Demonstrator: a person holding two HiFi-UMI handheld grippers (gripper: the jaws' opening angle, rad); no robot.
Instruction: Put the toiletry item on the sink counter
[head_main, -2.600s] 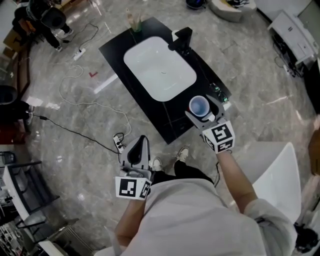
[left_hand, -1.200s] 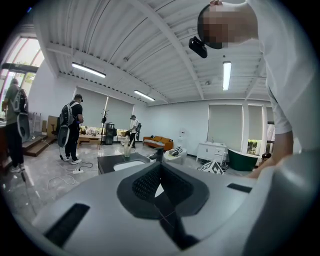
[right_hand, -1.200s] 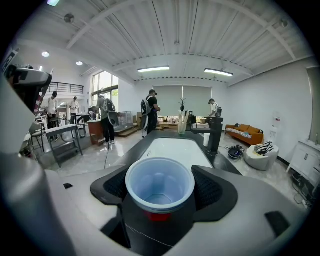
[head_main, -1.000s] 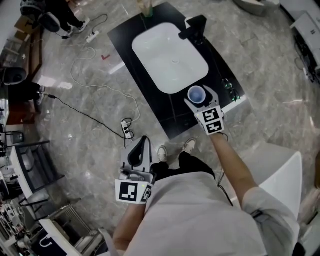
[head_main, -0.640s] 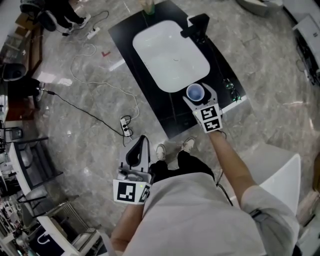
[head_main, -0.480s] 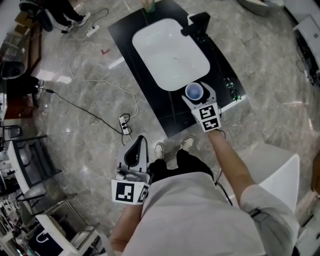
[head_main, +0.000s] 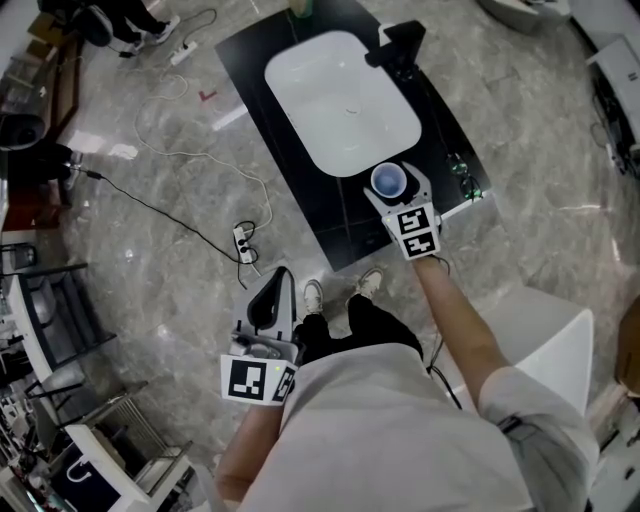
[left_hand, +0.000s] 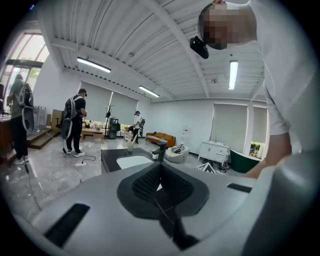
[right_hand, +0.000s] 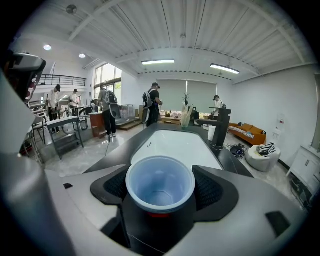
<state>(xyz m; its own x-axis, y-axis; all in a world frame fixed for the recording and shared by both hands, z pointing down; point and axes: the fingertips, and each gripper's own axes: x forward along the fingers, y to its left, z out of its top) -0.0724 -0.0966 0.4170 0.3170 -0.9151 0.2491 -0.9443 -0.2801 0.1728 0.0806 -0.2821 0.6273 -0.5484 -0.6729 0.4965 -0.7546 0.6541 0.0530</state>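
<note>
Standing upright with its mouth open, the pale blue, smooth plastic cup is clamped between the jaws of the right gripper. The right gripper view shows the ribbed black pads pressed to its round sides and a red strip under its rim. Only the head view places it: over the glossy black sink counter, beside the near edge of the white rounded basin, toward the counter's right edge. Whether it touches the counter cannot be told. A boxy black faucet stands on the far right edge. The left gripper hangs over the grey marbled floor; its own view shows the jaws pressed together, holding nothing.
</note>
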